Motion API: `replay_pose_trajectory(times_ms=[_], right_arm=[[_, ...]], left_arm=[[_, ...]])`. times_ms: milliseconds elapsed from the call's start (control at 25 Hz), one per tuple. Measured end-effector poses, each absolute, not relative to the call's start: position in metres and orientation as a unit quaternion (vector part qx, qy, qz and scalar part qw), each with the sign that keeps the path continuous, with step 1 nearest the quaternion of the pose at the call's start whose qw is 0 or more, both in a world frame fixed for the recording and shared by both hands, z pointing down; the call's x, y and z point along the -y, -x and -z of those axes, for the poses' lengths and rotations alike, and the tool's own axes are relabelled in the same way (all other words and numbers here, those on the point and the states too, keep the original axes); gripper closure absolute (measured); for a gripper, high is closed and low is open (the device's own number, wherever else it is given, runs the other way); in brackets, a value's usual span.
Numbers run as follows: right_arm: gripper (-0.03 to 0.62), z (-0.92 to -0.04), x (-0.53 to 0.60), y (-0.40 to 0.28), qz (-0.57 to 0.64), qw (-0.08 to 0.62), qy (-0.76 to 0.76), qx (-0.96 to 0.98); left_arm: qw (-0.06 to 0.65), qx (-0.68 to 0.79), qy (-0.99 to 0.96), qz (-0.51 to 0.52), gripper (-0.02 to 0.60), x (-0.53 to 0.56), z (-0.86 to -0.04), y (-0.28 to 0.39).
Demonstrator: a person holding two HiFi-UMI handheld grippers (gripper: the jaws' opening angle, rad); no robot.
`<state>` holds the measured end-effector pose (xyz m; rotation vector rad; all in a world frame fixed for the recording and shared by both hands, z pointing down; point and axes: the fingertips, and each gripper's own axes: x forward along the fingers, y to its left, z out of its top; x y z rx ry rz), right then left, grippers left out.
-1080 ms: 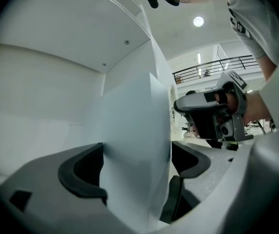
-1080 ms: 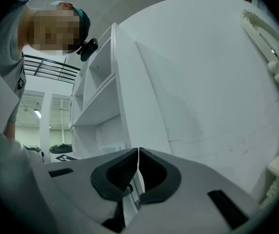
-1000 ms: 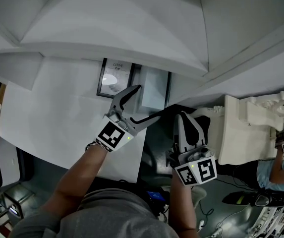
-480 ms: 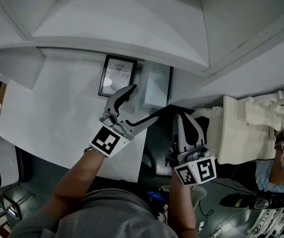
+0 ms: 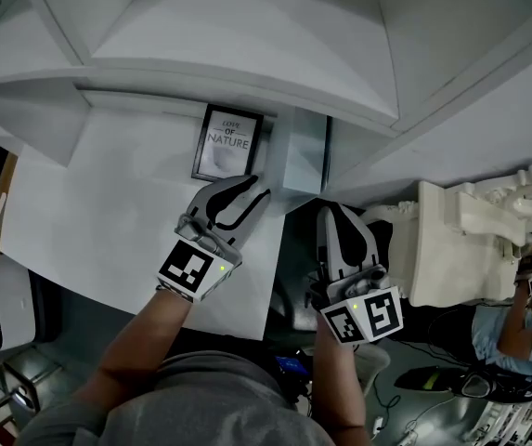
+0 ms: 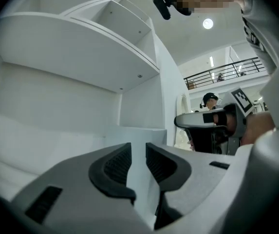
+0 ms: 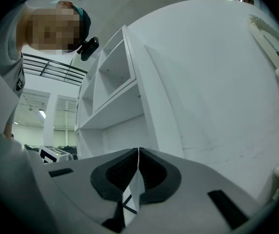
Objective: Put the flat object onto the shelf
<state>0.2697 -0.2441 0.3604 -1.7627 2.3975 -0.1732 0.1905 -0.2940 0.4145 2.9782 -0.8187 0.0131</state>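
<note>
The flat object is a black-framed picture [image 5: 227, 144] with print on it, resting on the white shelf board [image 5: 117, 184] near the back wall. My left gripper [image 5: 254, 190] hovers just in front of the frame's lower edge, apart from it. Its jaws are closing, a narrow gap remains, and nothing is between them [image 6: 138, 152]. The frame does not show in the left gripper view. My right gripper [image 5: 338, 216] hangs off the shelf's right end, shut and empty [image 7: 138, 152].
A white upright panel [image 5: 303, 156] of the shelf unit stands right of the frame. Higher shelves [image 6: 81, 48] run above. A white ornate cabinet [image 5: 460, 240] sits at the right, with another person [image 5: 516, 328] beyond it. Dark floor lies below the shelf edge.
My left gripper's jaws went from wide open to nearly together, and the gripper drew slightly back and left of the frame. The frame stays on the shelf. My right gripper barely moved.
</note>
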Motion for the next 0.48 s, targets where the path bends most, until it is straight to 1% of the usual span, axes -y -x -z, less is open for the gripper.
replay_pose_trajectory(times_ms=[40,160,480], right_arm=[[0.566,-0.359,0.244,-0.266,0.057,0.080,0.587,-0.804],[0.565,-0.356,0.245,-0.254,0.055,0.079,0.582,-0.808],[0.566,-0.346,0.245,-0.227,0.047,0.079,0.575,-0.813]], left_arm=[[0.029,0.268,-0.963,-0.007,0.496,0.294,-0.414,-0.186],[0.032,0.281,-0.959,-0.008,0.529,0.297,-0.410,-0.172],[0.028,0.291,-0.956,-0.005,0.566,0.300,-0.393,-0.139]])
